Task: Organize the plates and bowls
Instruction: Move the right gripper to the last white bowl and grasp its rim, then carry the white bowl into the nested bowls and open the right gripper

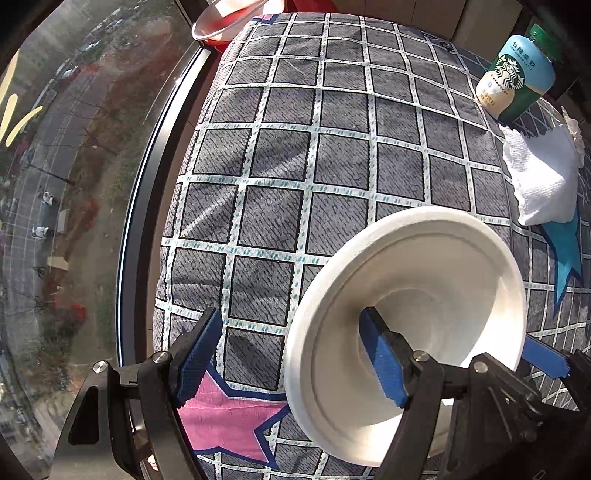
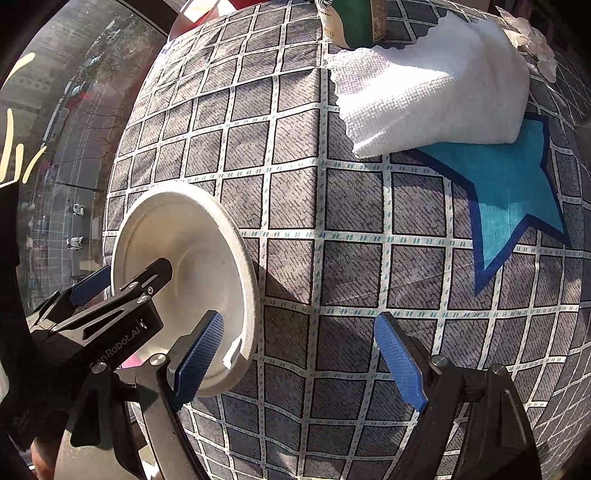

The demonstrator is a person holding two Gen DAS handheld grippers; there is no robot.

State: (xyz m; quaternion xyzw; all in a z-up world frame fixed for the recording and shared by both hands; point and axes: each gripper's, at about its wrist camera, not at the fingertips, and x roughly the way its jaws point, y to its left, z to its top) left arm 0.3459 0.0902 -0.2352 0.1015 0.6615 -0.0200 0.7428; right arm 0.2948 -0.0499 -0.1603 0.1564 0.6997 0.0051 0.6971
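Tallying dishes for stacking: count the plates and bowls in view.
2: white bowl, tilted, in the foreground; clear dish at the cloth's far edge. Others may be hidden.

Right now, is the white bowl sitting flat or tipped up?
Tipped up. The white bowl stands on edge over the checked cloth, its opening facing sideways, with one finger of the left gripper inside it.

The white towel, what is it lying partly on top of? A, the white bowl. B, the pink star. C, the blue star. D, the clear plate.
C: the white towel covers the upper corner of the blue star printed on the checked cloth, beside the Starbucks bottle.
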